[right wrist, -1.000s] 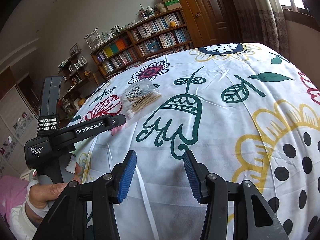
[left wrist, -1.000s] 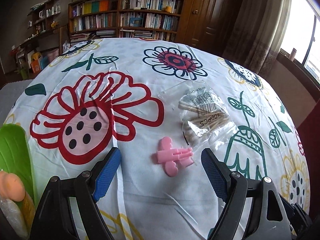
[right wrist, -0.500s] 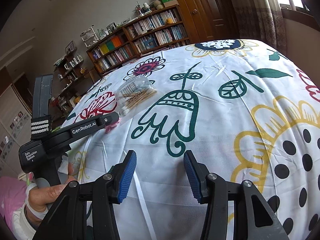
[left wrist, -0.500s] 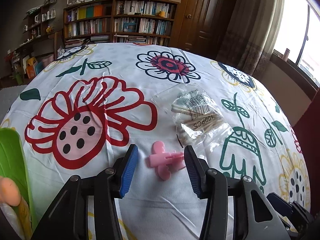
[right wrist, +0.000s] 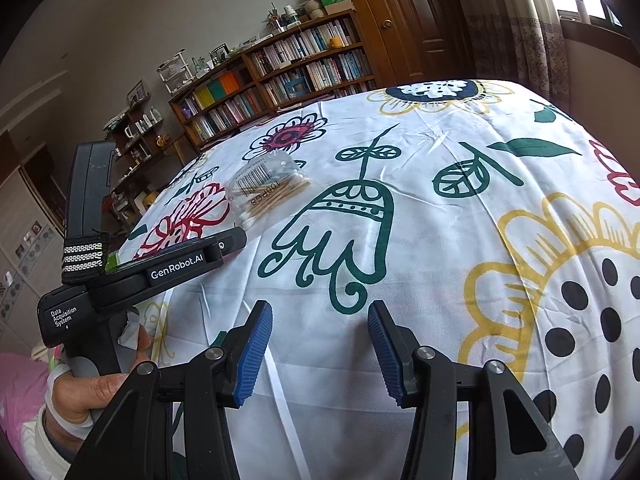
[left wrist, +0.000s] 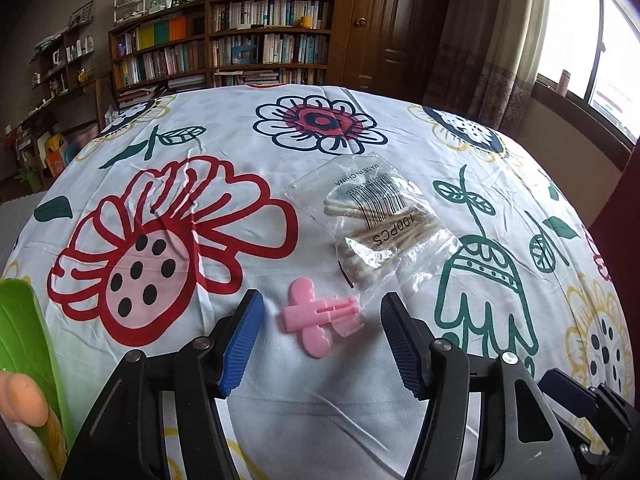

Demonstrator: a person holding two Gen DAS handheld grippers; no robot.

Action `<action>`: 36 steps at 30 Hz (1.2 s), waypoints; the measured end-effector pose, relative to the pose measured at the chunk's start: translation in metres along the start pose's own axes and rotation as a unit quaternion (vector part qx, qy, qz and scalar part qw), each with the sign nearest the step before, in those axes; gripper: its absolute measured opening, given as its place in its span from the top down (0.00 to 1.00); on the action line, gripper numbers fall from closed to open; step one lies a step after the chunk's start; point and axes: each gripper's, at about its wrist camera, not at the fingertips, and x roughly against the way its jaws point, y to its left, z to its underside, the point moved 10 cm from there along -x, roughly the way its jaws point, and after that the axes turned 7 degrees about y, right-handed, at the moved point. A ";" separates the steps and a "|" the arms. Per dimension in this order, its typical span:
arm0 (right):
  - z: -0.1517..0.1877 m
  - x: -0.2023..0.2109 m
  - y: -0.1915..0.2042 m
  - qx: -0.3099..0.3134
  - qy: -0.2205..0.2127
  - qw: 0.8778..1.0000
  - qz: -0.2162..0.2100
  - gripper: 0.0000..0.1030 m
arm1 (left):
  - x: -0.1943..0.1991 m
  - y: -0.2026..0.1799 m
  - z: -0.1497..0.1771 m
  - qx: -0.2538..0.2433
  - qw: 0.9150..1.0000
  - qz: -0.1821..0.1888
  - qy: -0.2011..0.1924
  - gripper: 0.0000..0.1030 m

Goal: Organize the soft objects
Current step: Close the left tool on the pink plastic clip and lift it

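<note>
Green tray (left wrist: pixel 18 344) sits far left w/ a peach thing in it; left gripper (left wrist: pixel 320 336) is spread wide, straddling the pink clip (left wrist: pixel 318 320) on the floral cloth (left wrist: pixel 248 128); swab bag (left wrist: pixel 384 220) just right of it, touching; looks like pre-grasp, next = drop & squeeze; right gripper (right wrist: pixel 320 346) is spread too, nothing in it, over bare cloth.

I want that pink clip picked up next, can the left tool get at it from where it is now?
Probably yes. The left tool is open, with the pink clip lying on the cloth between its fingers, and nothing covers it. The swab bag lies just beyond the clip's far end, so closing might nip its edge.
</note>
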 end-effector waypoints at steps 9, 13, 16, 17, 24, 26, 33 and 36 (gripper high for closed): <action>0.000 0.000 0.000 0.000 0.001 1.000 0.000 0.48 | 0.007 0.009 0.001 0.018 1.000 0.020 -0.009 0.62; 0.000 -0.001 0.001 0.004 0.006 1.000 0.001 0.48 | 0.016 0.018 0.004 0.032 0.999 0.017 -0.019 0.62; -0.003 -0.004 0.006 0.023 0.012 1.000 0.004 0.48 | 0.026 0.028 0.000 0.047 0.998 0.011 -0.035 0.62; -0.005 -0.006 0.010 0.032 0.015 0.999 0.002 0.48 | 0.030 0.030 -0.002 0.050 0.998 0.008 -0.041 0.62; -0.029 -0.035 0.032 0.025 0.060 0.997 -0.052 0.45 | 0.048 0.036 -0.009 0.050 0.996 -0.009 -0.071 0.62; -0.039 -0.043 0.034 0.016 0.064 0.996 -0.058 0.40 | 0.051 0.039 -0.011 0.053 0.996 -0.011 -0.077 0.62; -0.084 -0.061 0.038 0.040 0.033 0.998 -0.031 0.25 | 0.055 0.050 -0.012 0.075 0.994 -0.009 -0.082 0.62; -0.099 -0.067 0.045 0.081 0.022 0.996 -0.025 0.16 | 0.056 0.056 -0.012 0.087 0.993 -0.011 -0.084 0.62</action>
